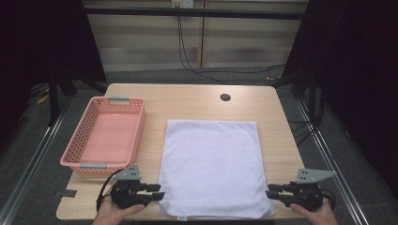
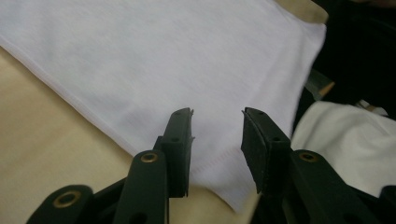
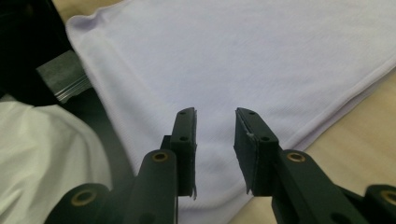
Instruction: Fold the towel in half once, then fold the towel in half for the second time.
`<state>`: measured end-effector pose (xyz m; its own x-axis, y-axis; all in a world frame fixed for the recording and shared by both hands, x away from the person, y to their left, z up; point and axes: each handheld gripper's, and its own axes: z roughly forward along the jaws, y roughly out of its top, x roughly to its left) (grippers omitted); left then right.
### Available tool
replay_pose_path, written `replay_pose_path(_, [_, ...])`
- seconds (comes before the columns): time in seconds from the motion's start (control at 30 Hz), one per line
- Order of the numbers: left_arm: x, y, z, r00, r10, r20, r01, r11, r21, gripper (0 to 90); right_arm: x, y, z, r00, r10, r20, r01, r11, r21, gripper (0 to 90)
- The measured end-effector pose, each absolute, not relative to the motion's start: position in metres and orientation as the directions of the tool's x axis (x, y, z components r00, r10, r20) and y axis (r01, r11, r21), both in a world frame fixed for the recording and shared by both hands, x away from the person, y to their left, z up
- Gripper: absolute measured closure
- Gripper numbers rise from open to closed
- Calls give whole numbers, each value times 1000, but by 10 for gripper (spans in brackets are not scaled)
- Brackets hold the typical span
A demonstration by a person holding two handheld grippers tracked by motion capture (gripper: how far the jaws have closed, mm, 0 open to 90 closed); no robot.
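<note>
A white folded towel (image 1: 211,164) lies flat on the wooden table (image 1: 187,101), right of centre, with its near edge at the table's front. My left gripper (image 1: 162,192) rests at the towel's near left corner, pointing right, jaws open. In the left gripper view the gripper (image 2: 217,116) hovers over the towel (image 2: 163,56) corner with nothing pinched. My right gripper (image 1: 268,193) sits at the near right corner, pointing left, jaws open. The right gripper view has the gripper (image 3: 215,114) over the towel (image 3: 243,56) edge, its pads apart.
A pink plastic basket (image 1: 139,131) stands empty at the table's left side. A round cable hole (image 1: 225,97) sits near the far edge. White clothing of the person (image 2: 345,140) hangs just past the table's front edge.
</note>
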<state>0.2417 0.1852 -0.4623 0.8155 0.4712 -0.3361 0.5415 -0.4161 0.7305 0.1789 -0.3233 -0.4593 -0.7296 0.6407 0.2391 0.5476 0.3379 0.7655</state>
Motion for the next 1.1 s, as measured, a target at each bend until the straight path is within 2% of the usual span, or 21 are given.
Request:
replay_pose_path(0.2, [280,155,-470,818,495,-293,529,-449,720,610,217,-308,-462,-708,671,221,551,328,767,630])
replay_pose_path(0.47, [331,128,-482,796,543,-268,547,-457,701,588,268,-299,-478,-686,702,192,581,368,726,598])
replay_pose_path(0.63, [349,128,-494,768,595,-235,559,-445,699,643,296,-297,-492,-662,728,178,606,381,698,572])
replay_pose_path(0.73, [347,129,-500,780,587,-219,546,-466,697,661,306,-293,-498,-651,745,145,609,399,686,576])
replay_pose_path(0.8, [345,130,-500,781,594,-193,535,-476,698,744,305,-291,-499,-651,750,120,600,412,686,595])
replay_pose_path(0.83, [344,130,-500,780,597,-189,536,-479,695,772,302,-290,-499,-656,749,100,590,425,686,637])
replay_pose_path(0.87, [344,130,-500,780,597,-189,536,-479,695,789,302,-290,-499,-656,749,100,590,425,686,637])
replay_pose_path(0.9, [340,128,-500,782,598,-173,527,-489,695,818,296,-290,-500,-657,751,73,575,436,693,716])
replay_pose_path(0.97, [333,126,-499,793,588,-159,515,-509,690,835,291,-292,-499,-658,751,56,568,446,692,774])
replay_pose_path(1.1, [319,126,-499,803,564,-189,520,-509,686,837,280,-298,-499,-659,748,78,580,439,686,810])
